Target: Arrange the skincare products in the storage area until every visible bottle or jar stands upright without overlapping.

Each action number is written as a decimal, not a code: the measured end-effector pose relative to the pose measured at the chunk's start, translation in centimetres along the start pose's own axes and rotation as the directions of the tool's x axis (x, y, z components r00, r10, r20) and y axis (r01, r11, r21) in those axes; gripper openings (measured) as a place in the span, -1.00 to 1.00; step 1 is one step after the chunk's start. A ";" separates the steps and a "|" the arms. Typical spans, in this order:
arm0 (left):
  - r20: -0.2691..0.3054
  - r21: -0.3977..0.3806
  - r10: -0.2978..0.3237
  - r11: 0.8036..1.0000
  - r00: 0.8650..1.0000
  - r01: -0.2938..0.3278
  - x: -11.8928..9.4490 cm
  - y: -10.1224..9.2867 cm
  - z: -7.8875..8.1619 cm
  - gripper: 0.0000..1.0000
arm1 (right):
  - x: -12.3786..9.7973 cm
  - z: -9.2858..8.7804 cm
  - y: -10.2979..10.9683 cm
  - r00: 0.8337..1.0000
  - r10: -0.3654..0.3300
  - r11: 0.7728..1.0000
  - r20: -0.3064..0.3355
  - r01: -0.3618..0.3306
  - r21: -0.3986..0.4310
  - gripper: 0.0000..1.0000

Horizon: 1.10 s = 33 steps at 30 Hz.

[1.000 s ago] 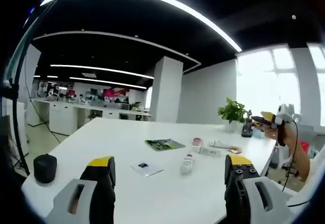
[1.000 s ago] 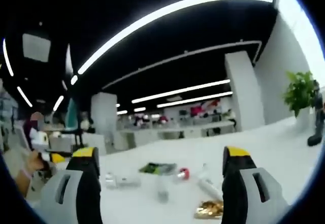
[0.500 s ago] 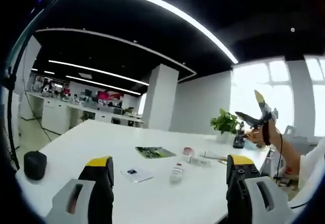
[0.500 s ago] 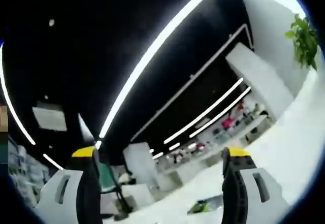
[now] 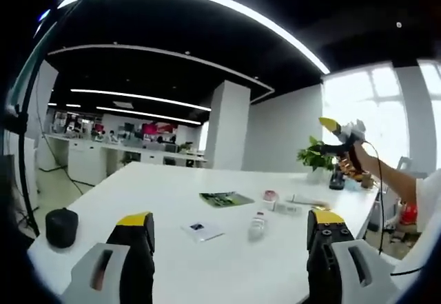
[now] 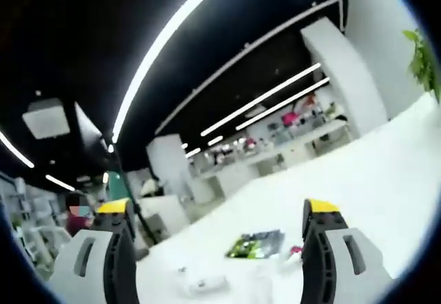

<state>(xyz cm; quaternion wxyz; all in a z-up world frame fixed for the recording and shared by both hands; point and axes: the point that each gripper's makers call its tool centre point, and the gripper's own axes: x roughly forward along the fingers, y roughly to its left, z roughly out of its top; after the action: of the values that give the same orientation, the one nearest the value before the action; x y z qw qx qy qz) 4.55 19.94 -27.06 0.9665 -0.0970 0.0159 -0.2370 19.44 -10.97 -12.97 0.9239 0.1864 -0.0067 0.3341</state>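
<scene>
Raised higher now, right gripper hangs empty; left gripper gapes, touching nothing

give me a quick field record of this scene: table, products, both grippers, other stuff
table: long white table in an open office
products: small items lying scattered mid-table, including a white bottle on its side and a red-capped jar; none standing in a row yet
flat items: green leaflet, white card
left gripper: jaws apart, holding nothing, low over the near table edge
right gripper: raised above the far right end of the table, jaws apart, holding nothing
other: black round object at near left, potted plant at far right
</scene>
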 end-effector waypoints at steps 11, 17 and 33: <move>-0.018 0.018 0.003 1.000 1.000 -0.002 0.0 0.0 -0.5 0.89 | 3.6 -6.1 -4.5 0.937 -0.122 0.989 -0.327 0.142 0.039 0.82; 0.022 0.020 -0.004 1.000 1.000 0.004 0.4 -0.6 0.0 0.92 | 5.3 -8.4 -6.4 0.871 -0.174 0.976 -0.460 0.215 0.038 0.84; -0.015 0.038 -0.025 0.999 1.000 0.026 0.8 -1.6 -0.5 0.99 | 7.4 -12.7 -12.4 0.646 -0.374 0.871 -0.666 0.491 -0.013 0.66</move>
<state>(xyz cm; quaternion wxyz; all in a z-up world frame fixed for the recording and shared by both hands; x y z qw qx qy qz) 4.47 18.08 -27.27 0.9650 -0.0768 0.0173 -0.2503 31.46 -10.73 -27.94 0.9010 0.1326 0.3865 0.1457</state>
